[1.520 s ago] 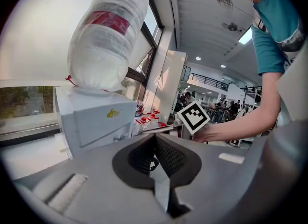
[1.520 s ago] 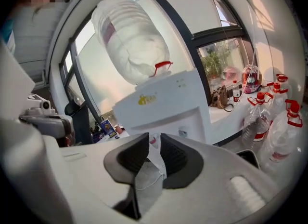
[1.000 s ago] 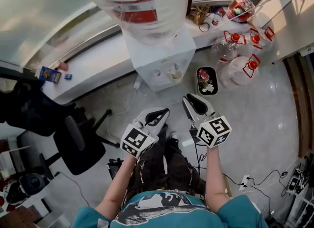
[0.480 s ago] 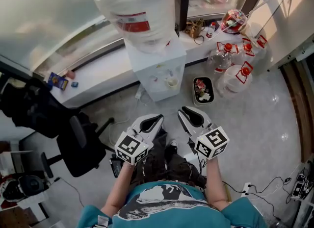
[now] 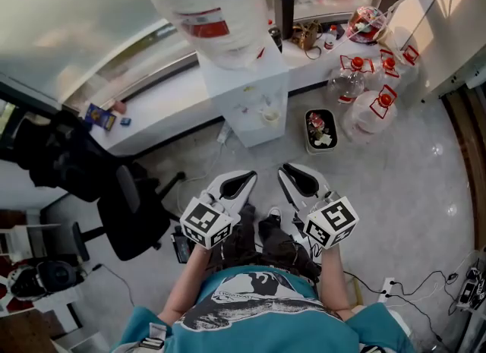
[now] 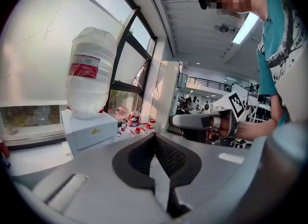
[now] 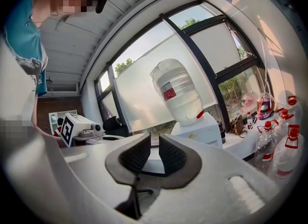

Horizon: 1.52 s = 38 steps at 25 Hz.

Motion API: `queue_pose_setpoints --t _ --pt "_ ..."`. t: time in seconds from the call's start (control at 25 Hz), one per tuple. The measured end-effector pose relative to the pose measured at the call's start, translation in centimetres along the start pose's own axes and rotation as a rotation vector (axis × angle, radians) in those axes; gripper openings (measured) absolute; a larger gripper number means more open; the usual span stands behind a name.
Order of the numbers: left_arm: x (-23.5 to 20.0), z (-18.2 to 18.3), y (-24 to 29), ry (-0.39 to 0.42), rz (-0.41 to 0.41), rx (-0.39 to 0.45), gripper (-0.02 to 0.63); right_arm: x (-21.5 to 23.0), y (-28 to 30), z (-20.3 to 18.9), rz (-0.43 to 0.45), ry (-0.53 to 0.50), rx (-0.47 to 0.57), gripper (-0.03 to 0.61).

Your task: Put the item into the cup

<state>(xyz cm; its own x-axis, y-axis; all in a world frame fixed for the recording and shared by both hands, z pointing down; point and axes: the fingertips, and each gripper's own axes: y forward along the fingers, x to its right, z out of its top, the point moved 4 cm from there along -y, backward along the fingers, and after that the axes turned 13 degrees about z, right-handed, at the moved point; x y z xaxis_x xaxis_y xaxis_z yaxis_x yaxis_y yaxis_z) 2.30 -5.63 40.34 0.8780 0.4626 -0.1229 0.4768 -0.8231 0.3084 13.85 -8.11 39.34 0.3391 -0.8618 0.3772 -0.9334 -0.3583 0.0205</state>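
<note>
A small pale cup (image 5: 269, 116) stands in the tap bay of a white water dispenser (image 5: 247, 93) across the floor from me. My left gripper (image 5: 241, 181) is held at waist height, shut, with nothing in it; in the left gripper view its pads (image 6: 155, 143) meet at the tip. Beside it my right gripper (image 5: 300, 181) points at the dispenser. Its jaws are closing, a narrow gap still shows between the pads (image 7: 169, 154), and nothing is between them. I see no loose item in either gripper.
A large water bottle (image 5: 209, 10) sits upside down on the dispenser. Several clear jugs with red handles (image 5: 372, 108) and a black tray (image 5: 320, 129) stand to its right. A black office chair (image 5: 133, 207) is at the left. Cables (image 5: 425, 283) lie on the floor at the right.
Both grippers sit slightly lower in the head view and the dispenser looks a little farther off. Neither gripper has taken hold of anything.
</note>
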Motion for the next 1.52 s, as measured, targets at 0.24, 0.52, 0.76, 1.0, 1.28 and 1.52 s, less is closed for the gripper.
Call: queue_pose_setpoints --t 0.24,0.52,0.76,1.0,1.28,1.52 --pt "0.4 0.2 -0.2 0.002 -0.003 0.001 -0.002 -0.3 -0.2 -1.5 0.003 0.019 -0.042 0.023" --pt "-0.9 -0.5 -2.8 -0.014 0.017 0.000 -0.002 -1.7 1.3 -2.6 0.009 0.030 -0.061 0.018" --pt "-2.4 -1.0 -6.7 -0.033 0.027 0.031 -0.002 -5.4 3.3 -3.1 0.011 0.026 -0.069 0.018" --pt "-3.5 -2.4 -10.9 -0.021 0.016 0.036 -0.002 -10.0 4.8 -4.7 -0.010 0.029 -0.088 0.018" --pt "-3.5 -4.5 -15.9 -0.020 -0.027 0.032 -0.002 -15.6 5.8 -6.2 -0.033 -0.001 -0.094 0.018" --pt "-2.6 -5.3 -19.0 -0.003 -0.073 0.039 -0.002 -19.0 5.6 -7.4 -0.064 -0.017 -0.080 -0.008"
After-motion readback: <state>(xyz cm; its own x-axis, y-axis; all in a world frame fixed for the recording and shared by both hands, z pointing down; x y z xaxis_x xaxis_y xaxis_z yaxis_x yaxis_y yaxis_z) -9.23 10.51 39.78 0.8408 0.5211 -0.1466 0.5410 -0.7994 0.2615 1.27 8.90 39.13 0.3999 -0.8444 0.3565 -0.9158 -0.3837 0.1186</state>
